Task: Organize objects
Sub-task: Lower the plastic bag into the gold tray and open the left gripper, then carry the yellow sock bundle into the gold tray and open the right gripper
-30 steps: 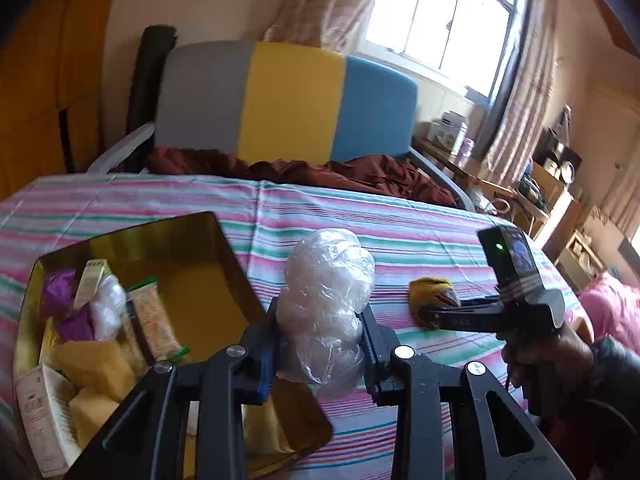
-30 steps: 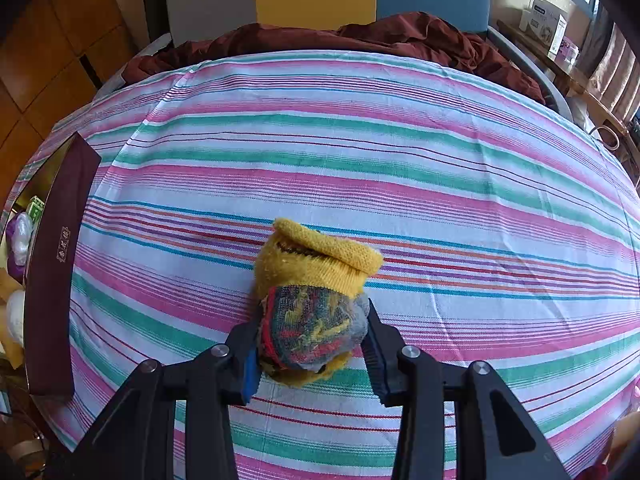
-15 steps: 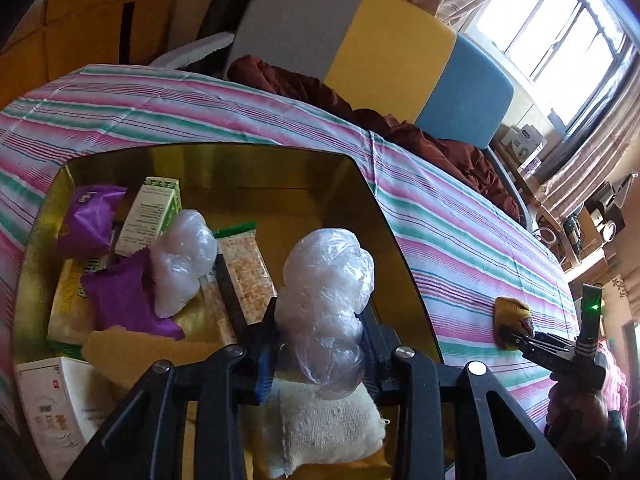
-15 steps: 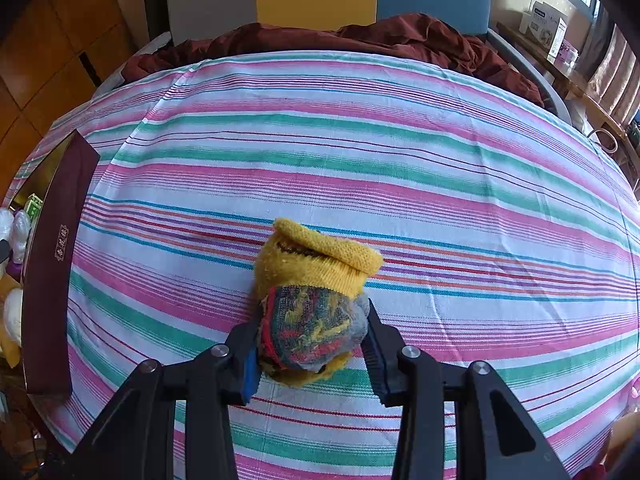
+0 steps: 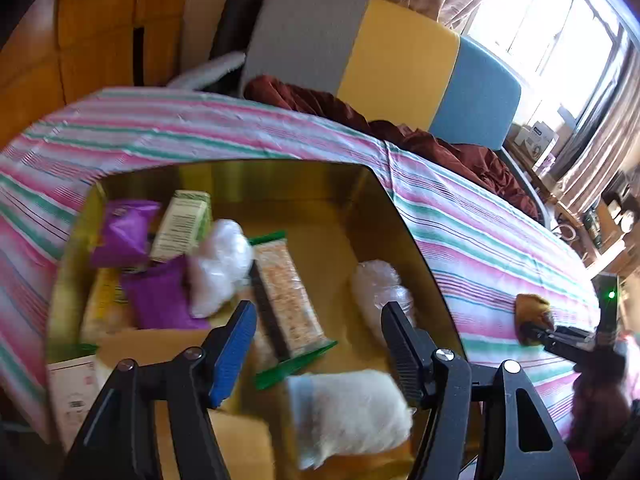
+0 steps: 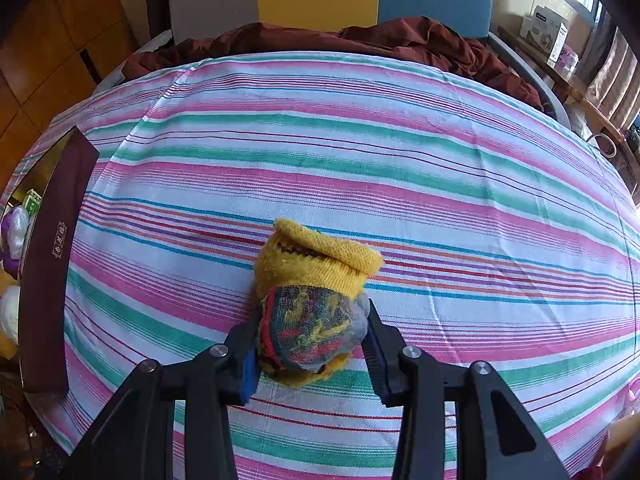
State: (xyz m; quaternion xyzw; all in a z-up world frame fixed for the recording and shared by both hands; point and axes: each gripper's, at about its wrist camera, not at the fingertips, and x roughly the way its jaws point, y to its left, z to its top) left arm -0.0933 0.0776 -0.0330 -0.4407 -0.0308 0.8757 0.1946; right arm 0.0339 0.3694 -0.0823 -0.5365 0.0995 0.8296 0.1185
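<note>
Left tongs [image 5: 316, 344] now stand spread and empty over the gold tin [image 5: 400, 216]; the clear plastic bundle [image 5: 380, 288] they clamped half a second ago lies inside, just beyond the right finger. 1 item stowed. Right tongs [image 6: 310, 338] stay clamped on the yellow sock [image 6: 316, 264], resting on the striped cloth [image 6: 360, 140], likely next.

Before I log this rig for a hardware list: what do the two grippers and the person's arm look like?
Both grippers are matte black plastic with angular, cut-out finger arms and silver pivot screws. The left gripper has one blue pad and one black ribbed pad; so does the right gripper. In the left view, the right gripper's body carries a green light, and the hand holding it looks blurred and dark.
</note>
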